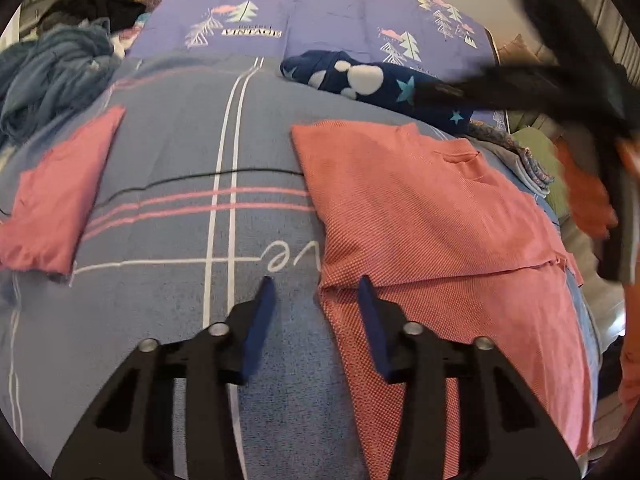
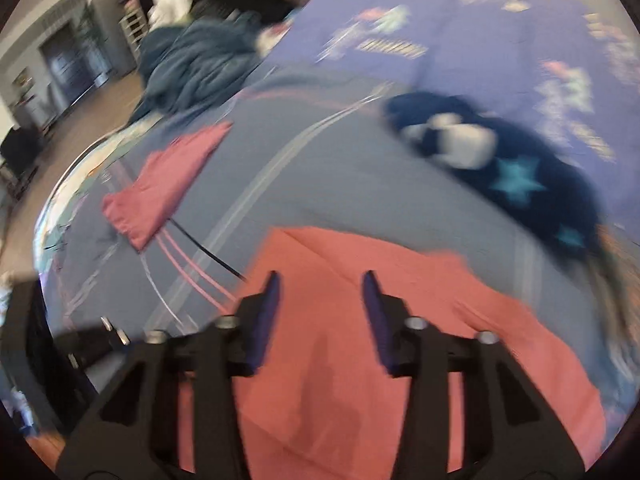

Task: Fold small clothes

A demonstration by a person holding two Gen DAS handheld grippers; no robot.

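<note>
Left gripper (image 1: 316, 284): fingers spread, gripping nothing; straddles left edge of coral shirt, one finger over bedsheet, other over cloth; likely lined up to pinch that edge.
Right gripper (image 2: 320, 280): fingers parted, empty; hangs over near part of same shirt; view motion-blurred, so contact with cloth not clear. In left view shows only as dark smear at upper right.
Coral shirt (image 1: 432, 216): task item; spread flat on bed, right of centre; collar toward far side, one layer already lapped over lower part, seam crossing just beyond left fingertips (image 1: 267, 285). Judged partly folded, next fold pending.
Bedsheet (image 1: 172, 152): grey-blue with white and pink stripes; serves as folding surface.
Black cable (image 1: 200, 176): thin, runs across sheet from left and meets shirt's left edge; snag risk if dragged with cloth.
Folded pink garment (image 1: 60, 192): left side, well apart from shirt; looks finished and set aside.
Navy fleece piece (image 1: 360, 80): paw and star print, beyond shirt, unfolded.
Green and patterned clothes (image 1: 532, 152): heap at right edge, probably waiting.
Blue-grey fabric pile (image 1: 52, 68): far left, bunched.
Purple quilt (image 1: 320, 12): tree print, farthest back.
</note>
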